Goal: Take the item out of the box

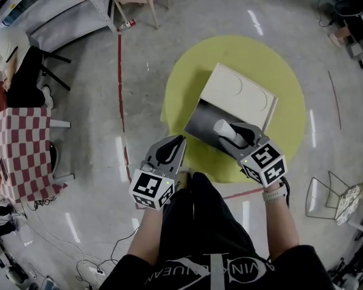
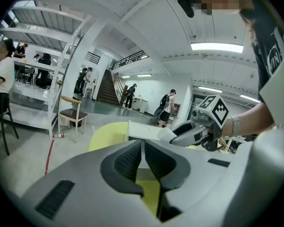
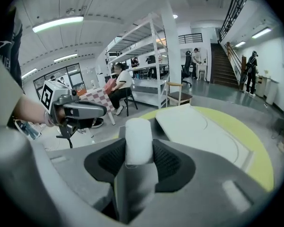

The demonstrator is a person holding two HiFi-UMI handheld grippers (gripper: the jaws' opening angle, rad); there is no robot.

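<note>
At frame centre, our right tool (image 1: 235, 136) clamps a white roll (image 1: 224, 128) at the open box (image 1: 239, 92); our left tool (image 1: 179, 142) (lower left of it) sits pinched together, empty.

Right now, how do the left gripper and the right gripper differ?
The left gripper's jaws are together with nothing between them; the right gripper's jaws are shut on a white roll-shaped item. The right gripper reaches over the open box, while the left gripper sits beside the box, clear of it. Both are grey and carry a marker cube.
</note>
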